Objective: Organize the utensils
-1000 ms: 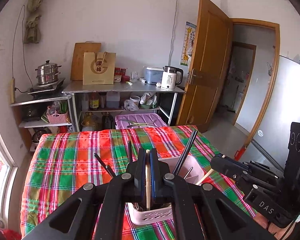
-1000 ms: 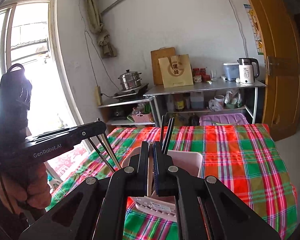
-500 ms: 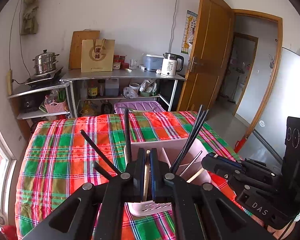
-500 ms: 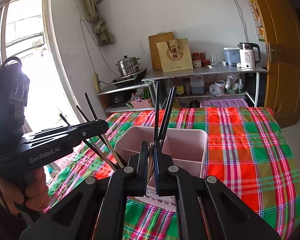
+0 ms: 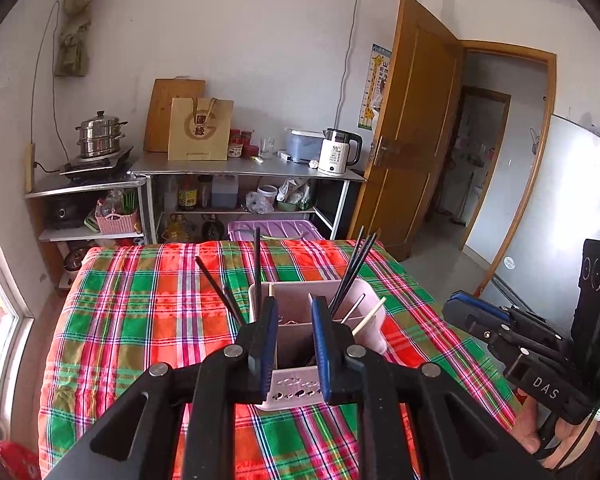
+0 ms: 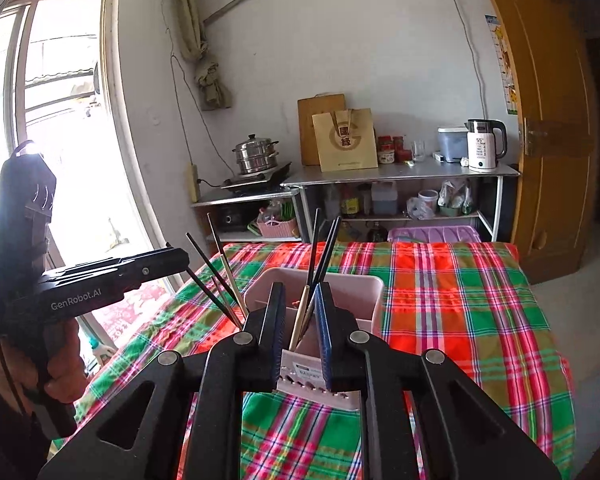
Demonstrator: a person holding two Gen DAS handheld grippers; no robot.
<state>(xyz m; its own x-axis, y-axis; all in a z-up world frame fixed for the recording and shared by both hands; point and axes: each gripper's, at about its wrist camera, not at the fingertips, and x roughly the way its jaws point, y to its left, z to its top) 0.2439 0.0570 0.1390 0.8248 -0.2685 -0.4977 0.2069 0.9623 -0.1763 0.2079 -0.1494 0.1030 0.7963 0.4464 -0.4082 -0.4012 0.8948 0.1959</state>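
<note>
While the pink utensil holder [image 5: 364,308] stands on the plaid-covered tabletop [image 5: 140,320] with black chopsticks [image 5: 354,268] and pale ones [image 6: 300,320] leaning in its compartments, the left tongs [image 5: 294,344] and right tongs [image 6: 300,332] are held just before it. Both have just been opening and are parted narrowly, gripping nothing.

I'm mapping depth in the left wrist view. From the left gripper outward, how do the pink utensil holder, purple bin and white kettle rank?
1. Pink utensil holder, right at the left gripper, on the plaid table.
2. Purple bin, just beyond the table's far edge.
3. White kettle, on the metal shelf against the wall.
</note>
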